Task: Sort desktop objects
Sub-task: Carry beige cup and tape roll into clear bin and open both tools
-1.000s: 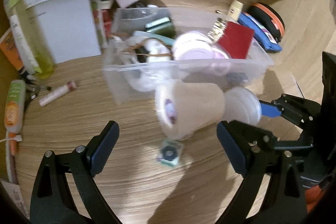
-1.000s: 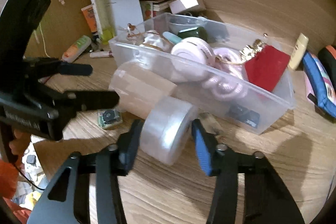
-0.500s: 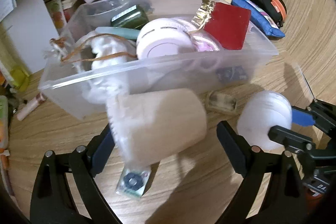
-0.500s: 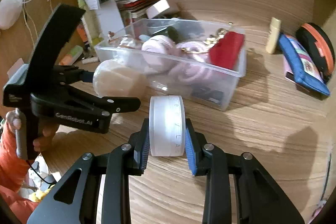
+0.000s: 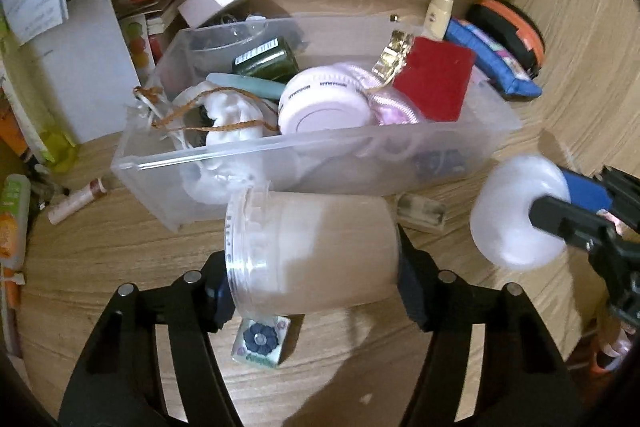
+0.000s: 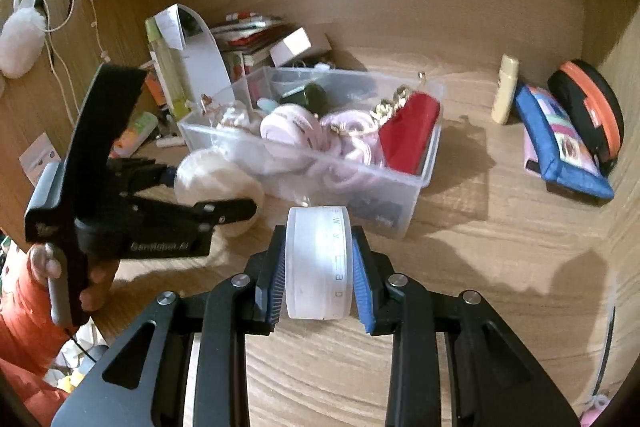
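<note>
My left gripper [image 5: 312,287] is shut on a cream-filled clear plastic jar [image 5: 316,251], held on its side just in front of the clear storage bin [image 5: 248,155]. My right gripper [image 6: 319,277] is shut on the jar's white lid [image 6: 319,263], held on edge above the desk. In the left wrist view the lid [image 5: 516,211] is at the right, apart from the jar. In the right wrist view the jar [image 6: 216,187] and the left gripper [image 6: 208,193] are at the left. The bin holds a pink round case [image 5: 324,103], a red box [image 5: 434,83] and other items.
A small floral packet [image 5: 260,341] lies on the desk under the jar. A small clear box [image 5: 420,213] sits by the bin's front. A lip balm [image 5: 76,201] lies at the left. A blue pouch [image 6: 560,139], an orange-black case [image 6: 588,111] and books [image 6: 248,39] line the back.
The left gripper closed on the jar and lifted it. The right gripper pulled the lid away to the right, turning it on edge.
</note>
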A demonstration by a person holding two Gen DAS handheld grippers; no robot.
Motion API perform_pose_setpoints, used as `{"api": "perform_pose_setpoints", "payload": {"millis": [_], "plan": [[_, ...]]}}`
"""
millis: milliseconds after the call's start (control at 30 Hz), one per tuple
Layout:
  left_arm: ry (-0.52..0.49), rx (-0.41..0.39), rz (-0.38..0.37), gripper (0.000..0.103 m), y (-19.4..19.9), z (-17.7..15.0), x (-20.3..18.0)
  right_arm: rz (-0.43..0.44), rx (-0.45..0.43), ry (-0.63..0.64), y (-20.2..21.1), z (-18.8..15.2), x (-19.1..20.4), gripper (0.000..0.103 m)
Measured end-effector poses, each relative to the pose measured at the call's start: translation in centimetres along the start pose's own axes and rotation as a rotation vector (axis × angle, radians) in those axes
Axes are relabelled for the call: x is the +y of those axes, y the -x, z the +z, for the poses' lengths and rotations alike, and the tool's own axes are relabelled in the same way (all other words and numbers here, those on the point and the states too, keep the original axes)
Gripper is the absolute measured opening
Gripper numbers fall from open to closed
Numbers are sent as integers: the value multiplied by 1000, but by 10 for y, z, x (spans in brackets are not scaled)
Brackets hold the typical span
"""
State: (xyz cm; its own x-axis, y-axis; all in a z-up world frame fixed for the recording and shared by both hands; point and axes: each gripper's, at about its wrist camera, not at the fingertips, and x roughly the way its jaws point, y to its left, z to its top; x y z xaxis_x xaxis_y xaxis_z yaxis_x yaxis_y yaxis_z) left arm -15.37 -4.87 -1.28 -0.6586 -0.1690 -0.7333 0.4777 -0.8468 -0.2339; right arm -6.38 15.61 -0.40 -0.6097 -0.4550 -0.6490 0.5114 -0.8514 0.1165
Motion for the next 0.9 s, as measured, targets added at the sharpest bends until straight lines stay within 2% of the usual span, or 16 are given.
{"api": "perform_pose_setpoints", "payload": {"millis": [300, 667, 800, 900], "plan": [[24, -104, -40, 66, 40, 9, 8, -14, -71, -13, 13, 27, -4, 27], [46, -240, -30, 66, 84, 55, 33, -37, -119, -43, 8, 66, -16, 27], [62, -270, -7, 66, 83, 79, 43, -41, -134, -39, 2, 81, -18, 27], [75, -263, -3, 66, 73, 96, 48, -50, -143, -30, -5, 89, -16, 27]]}}
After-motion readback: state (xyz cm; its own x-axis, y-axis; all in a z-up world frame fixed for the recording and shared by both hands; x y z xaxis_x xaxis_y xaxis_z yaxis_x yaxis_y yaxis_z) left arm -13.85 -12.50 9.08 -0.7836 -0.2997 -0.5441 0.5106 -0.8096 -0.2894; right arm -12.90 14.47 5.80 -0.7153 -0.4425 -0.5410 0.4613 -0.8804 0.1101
